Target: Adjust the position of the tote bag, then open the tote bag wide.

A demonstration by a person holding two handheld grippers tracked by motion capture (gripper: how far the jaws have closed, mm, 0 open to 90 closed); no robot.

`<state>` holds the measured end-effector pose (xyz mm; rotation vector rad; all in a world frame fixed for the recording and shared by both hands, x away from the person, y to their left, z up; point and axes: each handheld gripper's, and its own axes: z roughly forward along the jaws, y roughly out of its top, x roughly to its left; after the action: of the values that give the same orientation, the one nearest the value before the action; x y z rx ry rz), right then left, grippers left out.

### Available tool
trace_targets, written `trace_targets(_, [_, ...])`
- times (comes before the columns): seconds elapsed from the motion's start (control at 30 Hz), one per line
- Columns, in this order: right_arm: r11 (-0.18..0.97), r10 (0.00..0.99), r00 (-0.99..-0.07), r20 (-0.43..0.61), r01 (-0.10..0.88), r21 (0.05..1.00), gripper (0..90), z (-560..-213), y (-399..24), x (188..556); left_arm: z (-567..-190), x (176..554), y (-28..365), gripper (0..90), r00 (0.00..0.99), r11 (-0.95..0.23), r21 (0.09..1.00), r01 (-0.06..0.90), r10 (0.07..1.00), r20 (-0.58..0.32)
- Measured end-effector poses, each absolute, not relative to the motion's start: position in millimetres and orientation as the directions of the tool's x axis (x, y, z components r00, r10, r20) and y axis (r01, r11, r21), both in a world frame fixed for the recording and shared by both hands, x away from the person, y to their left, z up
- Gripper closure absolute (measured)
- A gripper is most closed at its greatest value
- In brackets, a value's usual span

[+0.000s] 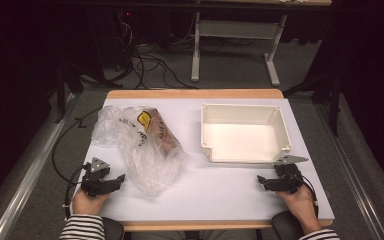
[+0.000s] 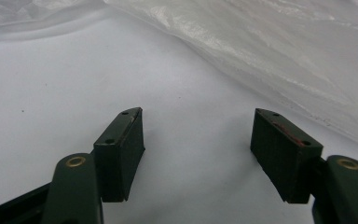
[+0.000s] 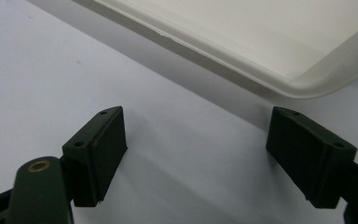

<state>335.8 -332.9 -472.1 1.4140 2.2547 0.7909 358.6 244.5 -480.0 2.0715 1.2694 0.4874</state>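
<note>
Left tool (image 1: 121, 177) — agape beside bag (image 1: 145, 145)

The high view looks forward and down from above the person's side, taking in the whole worktop (image 1: 220, 197). The left gripper view sits low and close, facing the plastic bag (image 2: 279, 51) — at centre left in the high view. The right gripper view, equally near, faces the white tray (image 3: 261, 42) — upper right of centre there.
</note>
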Motion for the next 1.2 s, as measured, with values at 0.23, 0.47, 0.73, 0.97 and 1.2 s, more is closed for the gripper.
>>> trace_targets(0.23, [0.337,0.905,-0.426,-0.005,0.707,0.622,20.3,-471.4,-332.0,336.7,-480.7,357.7,244.7,35.1,0.461,-0.317,0.7,0.64,0.887,-0.02])
trace_targets(0.47, [0.341,0.903,-0.429,-0.009,0.705,0.621,20.3,-471.4,-332.1,336.9,-480.0,358.4,244.2,35.1,0.462,-0.321,0.695,0.643,0.887,-0.018])
trace_targets(0.73, [0.337,0.904,-0.427,-0.006,0.706,0.623,20.2,-471.7,-332.1,336.7,-479.0,359.3,244.0,35.1,0.463,-0.326,0.688,0.649,0.886,-0.017])
trace_targets(0.97, [0.332,0.907,-0.421,-0.006,0.706,0.625,20.1,-472.0,-331.6,337.3,-477.9,360.6,243.7,34.8,0.463,-0.326,0.68,0.656,0.886,-0.023])
trace_targets(1.2, [0.333,0.906,-0.423,-0.007,0.703,0.628,20.1,-472.3,-331.8,336.8,-476.0,360.6,244.6,34.4,0.458,-0.318,0.675,0.666,0.888,-0.034])
